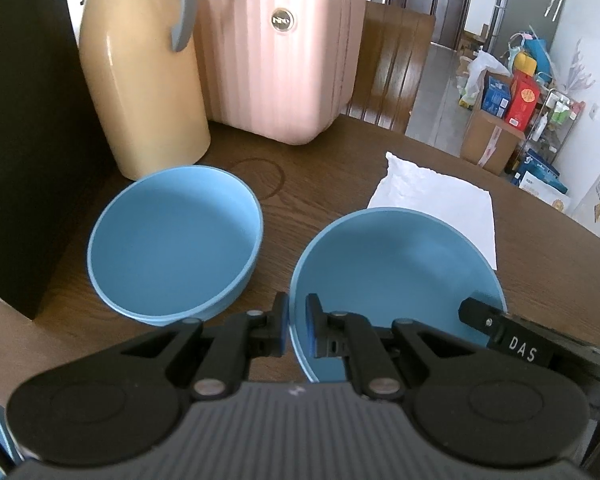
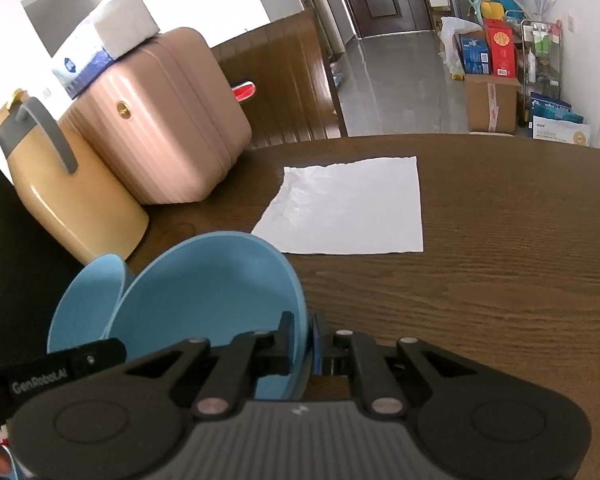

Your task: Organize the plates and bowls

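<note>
- Between your two grippers sits the near blue bowl (image 1: pixel 396 264); left gripper (image 1: pixel 297 320) is clamped on its left rim, right gripper (image 2: pixel 302 338) is clamped on its right rim; one pad inside, one outside on each.
- Bowl looks tilted in the right wrist view; whether it's lifted off the table (image 2: pixel 480 280) or resting on it, can't tell.
- Second blue bowl (image 1: pixel 172 240) stands upright just left of the held one, in front of the tan thermos jug (image 1: pixel 140 80); apart from the held bowl in the left view.
- Step in hand, my read: carrying one bowl to nest it in the other; no plates in view.
- Next move needs: level the bowl, centre it over the second bowl's mouth, lower straight, let go only once seated; keep both grips even so the rim doesn't twist out.
- Surface: dark wood-grain table; white paper napkin (image 2: pixel 344 208) lying flat beyond the bowls; pink suitcase (image 1: pixel 276 52) at the back, tissue pack on top.
- Room: tiled floor, dark door, stacked boxes (image 2: pixel 488 64) and a wire rack against the far wall.
</note>
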